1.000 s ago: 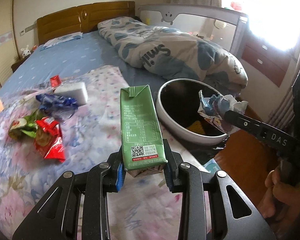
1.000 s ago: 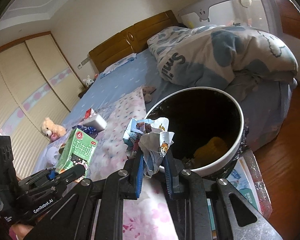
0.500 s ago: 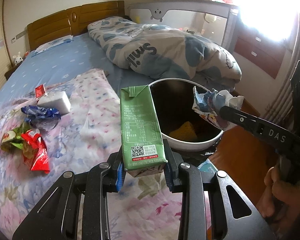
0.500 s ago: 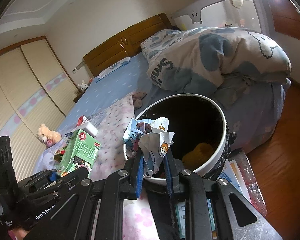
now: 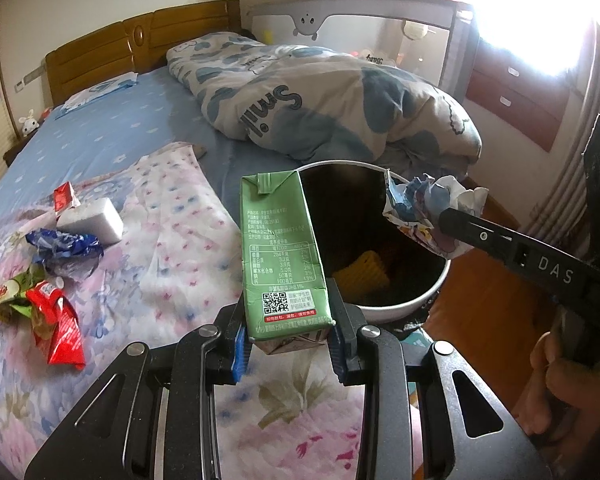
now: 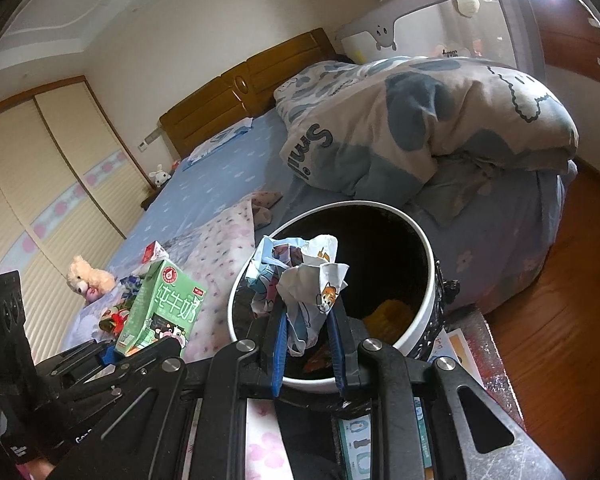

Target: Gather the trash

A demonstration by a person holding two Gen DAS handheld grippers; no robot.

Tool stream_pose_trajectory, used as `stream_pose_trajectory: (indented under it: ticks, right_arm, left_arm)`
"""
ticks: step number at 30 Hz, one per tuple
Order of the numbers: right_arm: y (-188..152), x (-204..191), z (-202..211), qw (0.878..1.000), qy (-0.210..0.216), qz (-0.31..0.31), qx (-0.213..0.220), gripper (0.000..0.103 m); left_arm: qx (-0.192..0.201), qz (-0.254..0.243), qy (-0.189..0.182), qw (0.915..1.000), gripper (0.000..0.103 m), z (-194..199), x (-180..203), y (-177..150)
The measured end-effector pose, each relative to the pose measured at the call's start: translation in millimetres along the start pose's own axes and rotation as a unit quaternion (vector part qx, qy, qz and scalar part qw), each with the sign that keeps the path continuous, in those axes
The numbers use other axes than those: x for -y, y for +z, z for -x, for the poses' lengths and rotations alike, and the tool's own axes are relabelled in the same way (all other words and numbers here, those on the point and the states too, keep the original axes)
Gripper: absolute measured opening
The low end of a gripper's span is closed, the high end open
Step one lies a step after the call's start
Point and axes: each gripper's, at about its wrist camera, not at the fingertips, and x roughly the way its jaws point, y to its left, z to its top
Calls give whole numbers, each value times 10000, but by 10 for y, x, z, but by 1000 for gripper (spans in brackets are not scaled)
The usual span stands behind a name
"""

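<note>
My left gripper [image 5: 288, 340] is shut on a green milk carton [image 5: 280, 252], held upright near the rim of a round white trash bin [image 5: 404, 306] with a dark inside. In the right wrist view the same carton [image 6: 160, 312] shows at the left. My right gripper [image 6: 306, 344] is shut on a crumpled printed wrapper [image 6: 300, 280], held over the near rim of the bin [image 6: 426, 320]. From the left wrist view that wrapper [image 5: 424, 208] hangs over the bin's right side. A yellow item [image 5: 360, 272] lies inside the bin.
On the floral blanket [image 5: 172, 248] lie a red wrapper [image 5: 60, 328], a green wrapper [image 5: 14, 296], a blue wrapper [image 5: 64, 244], a white block [image 5: 90, 220] and a small red packet [image 5: 64, 196]. A rolled duvet [image 5: 332, 104] lies behind the bin. Wooden floor [image 6: 560, 320] at right.
Both grippers have moved toward the bin with their loads; the bin now appears closer and more central, and the wrappers on the blanket have slid leftward in the left wrist view.
</note>
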Motion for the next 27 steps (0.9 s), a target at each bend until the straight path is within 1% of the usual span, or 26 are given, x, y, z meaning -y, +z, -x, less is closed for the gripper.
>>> stream_pose_trajectory:
  ticks: [17, 27]
  right_arm:
    - [107, 114, -140, 9999, -129, -22, -109, 19]
    - [172, 149, -230, 9996, -217, -3, -185, 19]
  left_arm:
    - [-93, 2, -69, 9999, 29, -230, 72, 189]
    - [-227, -116, -111, 9996, 29, -394, 137, 277]
